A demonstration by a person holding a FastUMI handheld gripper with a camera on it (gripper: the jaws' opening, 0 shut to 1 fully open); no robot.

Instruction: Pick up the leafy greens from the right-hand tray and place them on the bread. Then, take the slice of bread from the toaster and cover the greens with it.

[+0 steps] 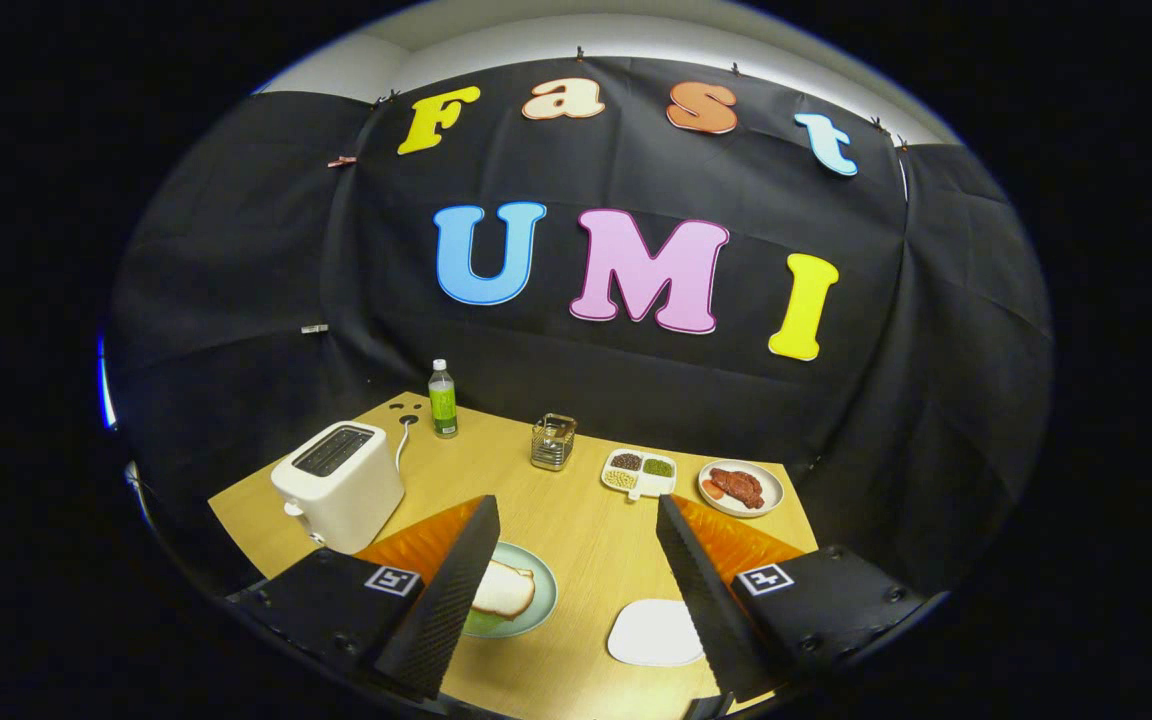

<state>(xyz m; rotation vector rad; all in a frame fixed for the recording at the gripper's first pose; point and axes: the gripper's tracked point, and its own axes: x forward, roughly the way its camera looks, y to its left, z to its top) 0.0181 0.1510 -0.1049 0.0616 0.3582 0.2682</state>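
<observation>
My tongs (576,560): apart, holding nothing.
Between them: bare counter (576,520).
Bread (504,590): on plate (536,610), beside my left finger.

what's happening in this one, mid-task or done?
Looks done or nearly so. The tongs are open, holding nothing, raised above the wooden table. Beside the near finger, a bread slice sits on the green plate with a bit of green showing under it. The white tray sits bare. The toaster stands beyond the plate; its slots look dark, contents unclear.
</observation>
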